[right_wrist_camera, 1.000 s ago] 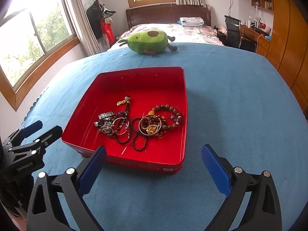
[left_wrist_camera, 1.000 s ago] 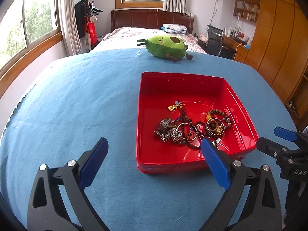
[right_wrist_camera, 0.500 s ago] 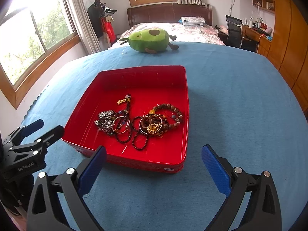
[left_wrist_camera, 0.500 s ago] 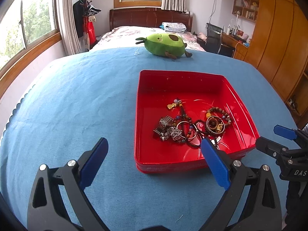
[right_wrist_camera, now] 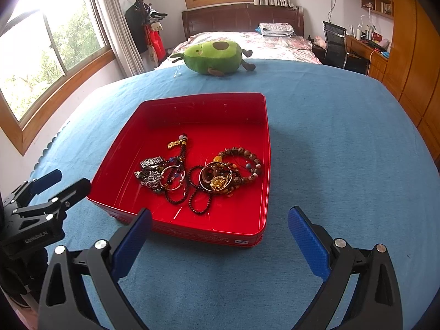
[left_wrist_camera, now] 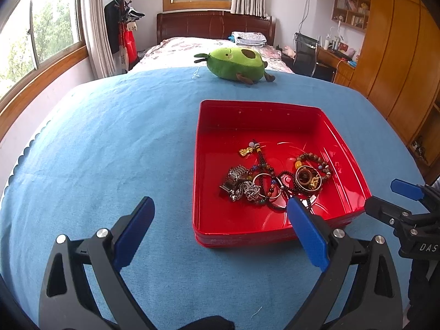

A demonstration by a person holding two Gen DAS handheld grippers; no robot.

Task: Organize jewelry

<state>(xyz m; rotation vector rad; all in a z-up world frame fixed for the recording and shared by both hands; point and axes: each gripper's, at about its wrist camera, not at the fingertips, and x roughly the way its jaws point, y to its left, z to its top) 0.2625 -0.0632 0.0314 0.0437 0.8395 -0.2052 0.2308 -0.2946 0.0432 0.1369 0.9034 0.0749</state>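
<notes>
- Left gripper (left_wrist_camera: 218, 217): fingers spread wide, holding nothing, above the blue-covered desk (left_wrist_camera: 110, 143).
- Right gripper (right_wrist_camera: 220, 229): fingers wide, empty.
- Red tray (right_wrist_camera: 262, 143) sits just ahead of both, a tangled jewelry pile (right_wrist_camera: 198, 174) inside it.
- Avocado plush (right_wrist_camera: 213, 57) lies well beyond.

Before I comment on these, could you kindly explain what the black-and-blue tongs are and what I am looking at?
They are two hand-held grippers, each carrying a wide-angle camera looking along its fingers. One picture comes from the left gripper, the other from the right gripper; each also glimpses its partner at the edge. Both are open and hold nothing. On the blue cloth sits a red tray holding tangled jewelry: bead bracelets, rings, chains. Behind lies a green avocado plush.
</notes>
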